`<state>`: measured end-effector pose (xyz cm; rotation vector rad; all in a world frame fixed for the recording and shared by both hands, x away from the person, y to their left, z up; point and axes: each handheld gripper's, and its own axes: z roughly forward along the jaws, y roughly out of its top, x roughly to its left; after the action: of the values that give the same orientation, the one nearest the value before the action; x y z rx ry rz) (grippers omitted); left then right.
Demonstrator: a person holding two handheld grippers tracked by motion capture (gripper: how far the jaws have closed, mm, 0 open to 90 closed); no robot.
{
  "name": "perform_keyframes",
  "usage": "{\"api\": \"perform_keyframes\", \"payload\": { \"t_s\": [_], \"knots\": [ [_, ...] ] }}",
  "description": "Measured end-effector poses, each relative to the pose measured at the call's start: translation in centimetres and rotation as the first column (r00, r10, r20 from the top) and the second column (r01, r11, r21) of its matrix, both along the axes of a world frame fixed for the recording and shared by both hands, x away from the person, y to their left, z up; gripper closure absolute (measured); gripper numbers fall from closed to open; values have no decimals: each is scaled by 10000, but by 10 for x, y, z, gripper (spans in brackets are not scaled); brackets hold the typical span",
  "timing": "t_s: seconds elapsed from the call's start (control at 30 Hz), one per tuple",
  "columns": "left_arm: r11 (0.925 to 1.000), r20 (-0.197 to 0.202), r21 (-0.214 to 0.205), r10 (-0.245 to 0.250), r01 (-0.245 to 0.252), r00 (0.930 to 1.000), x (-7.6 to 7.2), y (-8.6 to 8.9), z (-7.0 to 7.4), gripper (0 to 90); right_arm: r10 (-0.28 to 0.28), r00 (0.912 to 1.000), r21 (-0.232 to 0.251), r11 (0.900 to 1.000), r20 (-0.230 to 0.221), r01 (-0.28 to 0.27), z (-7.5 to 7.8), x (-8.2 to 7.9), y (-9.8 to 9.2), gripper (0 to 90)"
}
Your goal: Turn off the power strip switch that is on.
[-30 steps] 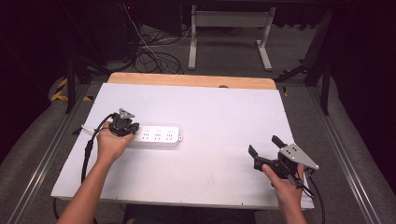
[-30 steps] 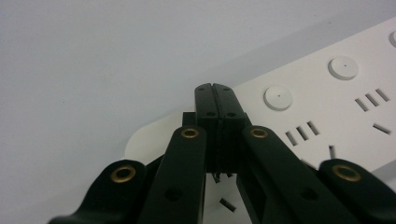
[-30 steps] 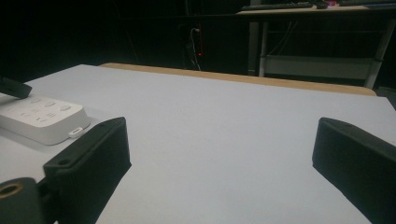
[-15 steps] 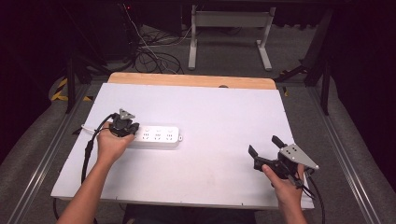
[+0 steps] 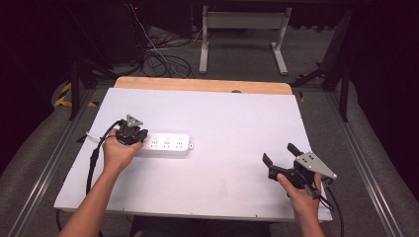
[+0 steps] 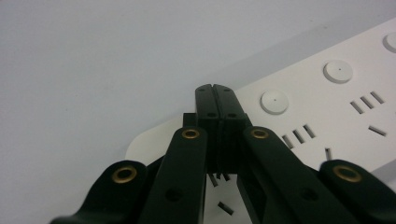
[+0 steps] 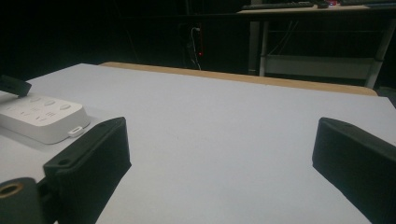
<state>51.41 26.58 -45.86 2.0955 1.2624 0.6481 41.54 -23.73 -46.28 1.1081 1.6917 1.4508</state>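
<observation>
White plastic power strip (image 5: 165,144), long and flat with rounded ends, lies on the white tabletop (image 5: 237,118) toward its left edge, about midway between the near and far edges. It looks rigid, light and smooth, so it would likely slide under a sideways push; a hold across its narrow width, near an end, seems safest. One strip is visible, with three round buttons (image 6: 274,101) and three socket groups along its top in the high view. A thin white cord runs off its left end. Two grippers are present. The left gripper (image 6: 216,91) rests its tips over the strip's left end, jaws pressed together with nothing between them. The right gripper (image 5: 278,156) hovers near the tabletop's near right corner, jaws spread wide and empty
</observation>
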Motion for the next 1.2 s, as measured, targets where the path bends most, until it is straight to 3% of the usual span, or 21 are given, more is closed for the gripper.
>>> {"api": "perform_keyframes", "payload": {
  "t_s": [0.13, 0.23, 0.3, 0.37, 0.43, 0.53, 0.6, 0.8, 0.93, 1.0, 1.07, 1.13, 1.2],
  "knots": [
    [9999, -14, -102, -16, 16, 10000, 0, 2, 1, 900, 19, 10000, 4, 10000, 30, -19, 0, 1, 0, 44],
    [9990, -94, -433, 116, -120, 9999, 0, 5, 1, 900, 2, 10000, 2, 10000, 25, -2, 0, 1, 0, 44],
    [9964, 284, -829, 182, -158, 9994, -1, 13, 4, 900, 1, 10000, 46, 10000, 35, -1, 1, 1, -1, 44],
    [9870, 712, -1566, 468, -351, 9964, -4, 23, 9, 900, 2, 10000, 42, 10000, 44, -2, 1, 1, -1, 43],
    [9782, 1255, -2023, 731, -466, 9894, -10, 32, 15, 900, 5, 10000, 33, 10000, 39, -5, 1, 1, -1, 42],
    [9741, 2213, -2201, 1022, -524, 9699, -21, 42, 23, 900, 26, 10000, -39, 10000, 16, -26, 0, 1, -1, 42],
    [9683, 2749, -2429, 1270, -590, 9530, -29, 48, 27, 900, 20, 10000, -4, 10000, 13, -20, 0, 2, -1, 42],
    [9344, 3994, -3497, 2147, -684, 8913, -52, 64, 36, 900, 38, 10000, -3, 10000, 27, -38, 1, 1, -2, 43],
    [9209, 4450, -3853, 2412, -588, 8624, -76, 73, 33, 900, 99, 9999, 49, 9999, 41, -100, 1, 0, -3, 43],
    [9140, 4657, -4002, 2653, -665, 8442, -90, 78, 32, 900, 98, 9999, 60, 9999, 35, -98, 1, 0, -3, 43],
    [9019, 4750, -4244, 2968, -798, 8284, -105, 84, 31, 900, 103, 9999, 35, 9999, 80, -103, 2, 0, -4, 43],
    [9009, 4904, -4244, 3133, -912, 8132, -117, 88, 31, 900, 106, 9999, 79, 9999, 101, -107, 2, -1, -4, 44],
    [9074, 5027, -4090, 3124, -966, 8060, -123, 91, 31, 894, 108, 9999, 93, 9999, 109, -109, 3, -1, -4, 44]
  ]
}}
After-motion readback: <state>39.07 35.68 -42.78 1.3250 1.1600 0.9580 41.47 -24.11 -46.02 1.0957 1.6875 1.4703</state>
